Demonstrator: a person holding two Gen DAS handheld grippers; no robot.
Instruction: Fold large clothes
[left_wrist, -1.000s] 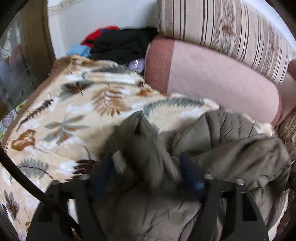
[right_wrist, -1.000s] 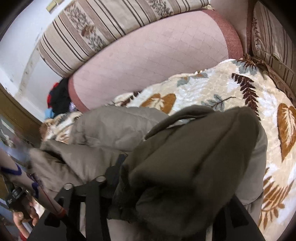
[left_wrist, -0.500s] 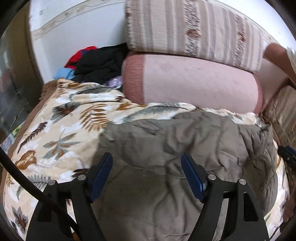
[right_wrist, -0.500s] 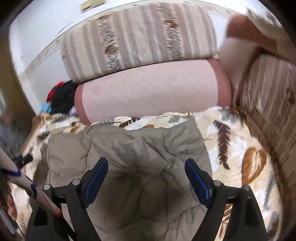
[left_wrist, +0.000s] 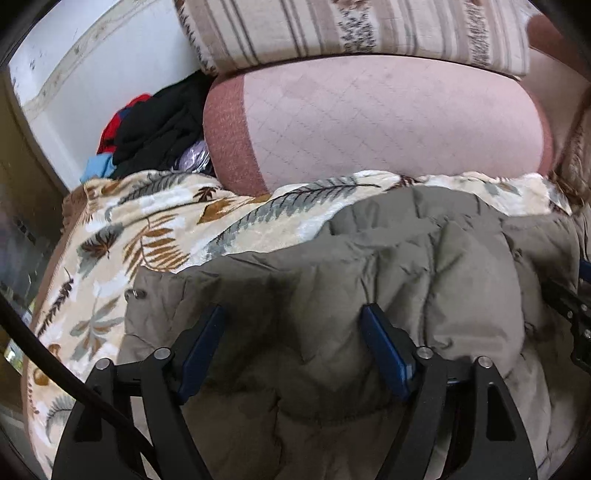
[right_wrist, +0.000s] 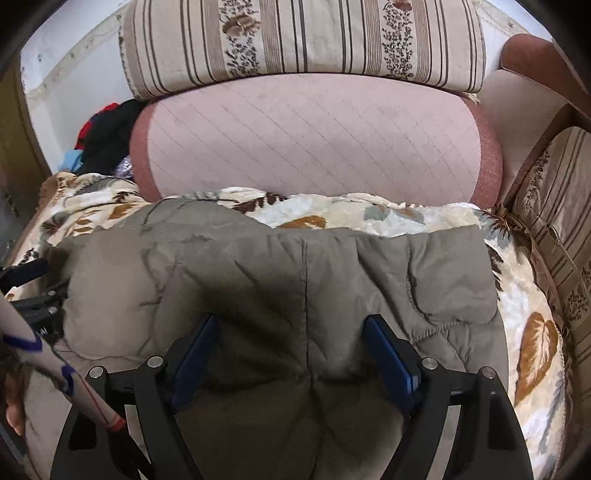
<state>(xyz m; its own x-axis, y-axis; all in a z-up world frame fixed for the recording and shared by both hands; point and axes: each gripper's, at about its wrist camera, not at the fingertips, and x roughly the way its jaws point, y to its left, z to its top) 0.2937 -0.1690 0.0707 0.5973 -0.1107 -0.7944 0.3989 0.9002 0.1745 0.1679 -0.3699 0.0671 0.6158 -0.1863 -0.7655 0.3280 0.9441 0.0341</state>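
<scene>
Olive quilted jacket (right_wrist: 280, 295), lying folded on the leaf-print blanket (right_wrist: 532, 332) that covers the sofa seat, its far edge just short of the pink bolster cushion (right_wrist: 314, 136). The long axis of the bundle runs left to right, parallel to the bolster; a seam crosses it front to back near the middle, and a snap shows at the left corner in the left wrist view. Which end is collar or hem cannot be told. Left gripper (left_wrist: 291, 347) and right gripper (right_wrist: 291, 347) hover above the fabric, jaws spread wide and holding nothing. The step in hand appears to be setting up the next fold: judged best done by pinching both near corners at matching points, lifting evenly and carrying them toward the bolster, so the padded layers do not slide. A striped cushion (right_wrist: 303, 40) tops the bolster; a clothes pile (left_wrist: 155, 125) lies at far left.
</scene>
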